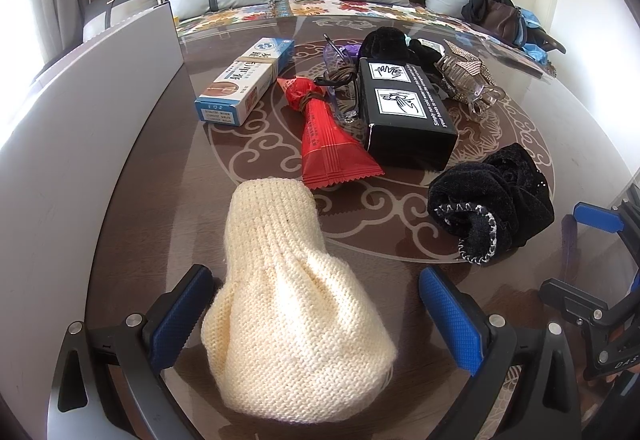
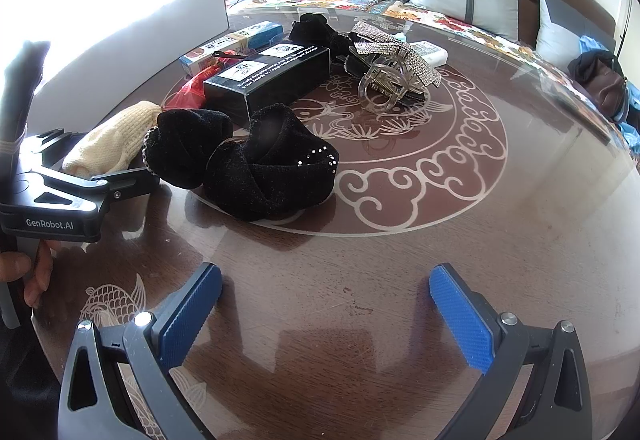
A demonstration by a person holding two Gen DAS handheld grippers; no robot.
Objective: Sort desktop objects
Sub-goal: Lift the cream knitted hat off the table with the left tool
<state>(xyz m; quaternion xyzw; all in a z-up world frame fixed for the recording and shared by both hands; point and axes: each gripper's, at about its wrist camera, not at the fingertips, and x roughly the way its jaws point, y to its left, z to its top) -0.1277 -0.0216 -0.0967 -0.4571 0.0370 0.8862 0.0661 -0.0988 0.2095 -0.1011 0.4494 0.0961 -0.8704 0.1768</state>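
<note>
The left gripper (image 1: 316,314) has its blue ribbed pads spread wide on either side of a cream knitted woollen sock (image 1: 288,300), which lies on the glass-topped brown round table (image 1: 160,207) between the fingers; the left pad sits just beside the knit, the right pad clearly apart from it. The right gripper (image 2: 326,314) hangs over bare tabletop with its blue pads also spread wide, nothing between them. Just beyond the sock lies a red crinkle-edged foil snack packet (image 1: 328,147), tied at its neck with a brown band, touching a black rectangular cardboard box (image 1: 404,111) with white hand pictures. Left of these rests a long white-and-blue carton (image 1: 244,79). A black velvet scrunchie (image 2: 248,163) sits near the right gripper, and a clear plastic claw clip with a rhinestone bow (image 2: 392,71) lies farther back.
</note>
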